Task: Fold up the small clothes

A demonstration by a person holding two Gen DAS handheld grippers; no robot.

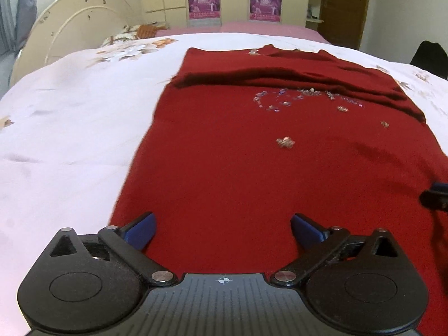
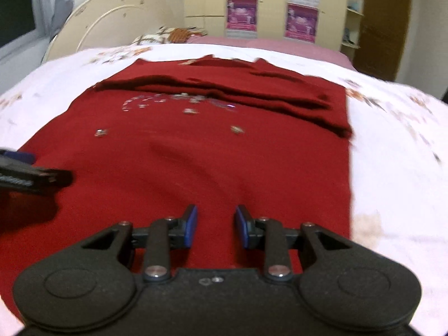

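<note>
A dark red garment (image 1: 238,154) with silver sequin decorations lies flat on a white floral bedspread (image 1: 70,117), its sleeves folded across the upper part. It also shows in the right wrist view (image 2: 210,154). My left gripper (image 1: 222,228) is wide open and empty, low over the garment's near hem by its left edge. My right gripper (image 2: 215,225) is open with a narrower gap, empty, over the near hem toward the garment's right side. Each gripper's tip shows in the other's view: the right gripper (image 1: 434,196) and the left gripper (image 2: 33,173).
A cream curved headboard (image 1: 75,25) stands at the far left. A patterned pillow (image 1: 131,35) and pink sheet (image 1: 252,28) lie beyond the bedspread. Wardrobe doors with pink posters (image 1: 204,2) and a brown door (image 1: 344,8) line the back wall.
</note>
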